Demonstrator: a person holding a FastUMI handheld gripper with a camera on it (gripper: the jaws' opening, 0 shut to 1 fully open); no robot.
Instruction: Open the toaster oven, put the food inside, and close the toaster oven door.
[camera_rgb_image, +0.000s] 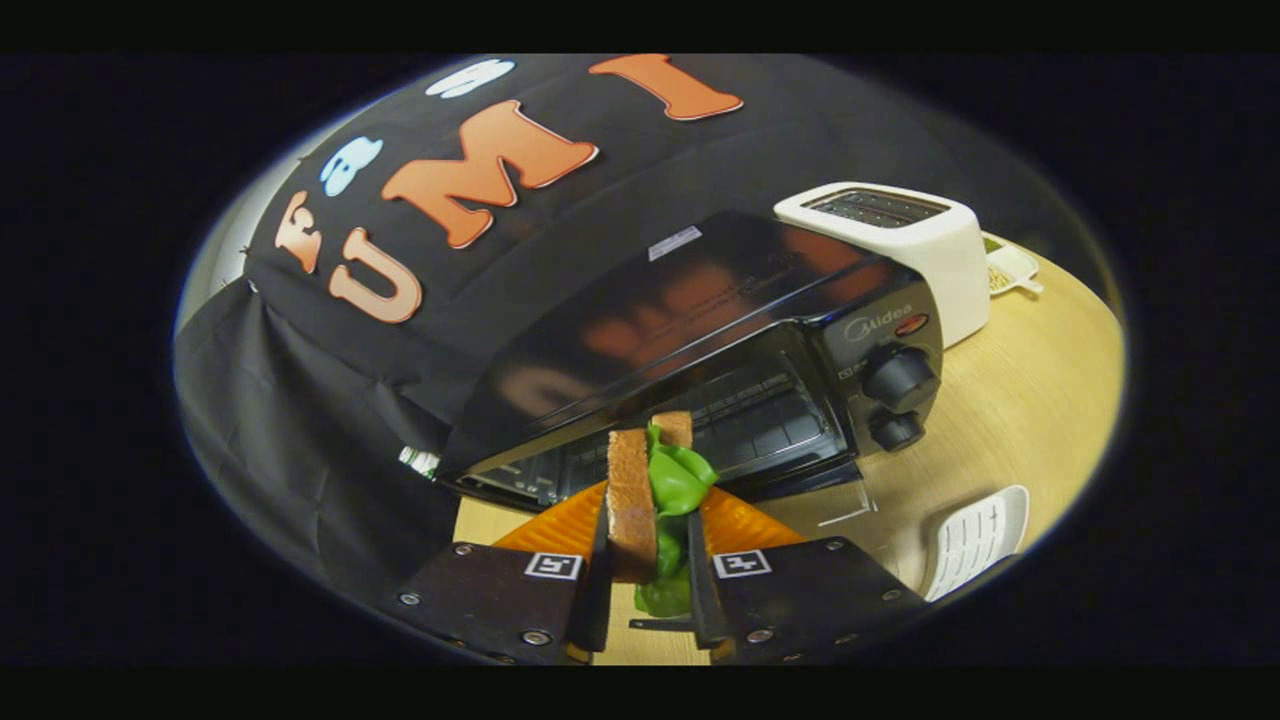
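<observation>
The gripper has 2 dark flat plates, each with silver screws and 1 square black-and-white marker.

The gripper clamps a sandwich above a plate, toaster oven just beyond, toaster behind it.

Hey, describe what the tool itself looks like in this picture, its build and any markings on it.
The tool has two flat dark plates side by side, studded with small silver screws along their edges. Each plate carries a square black-and-white coded tag near its inner corner. Two thin, blade-like fingers run forward from the gap between the plates.
</observation>
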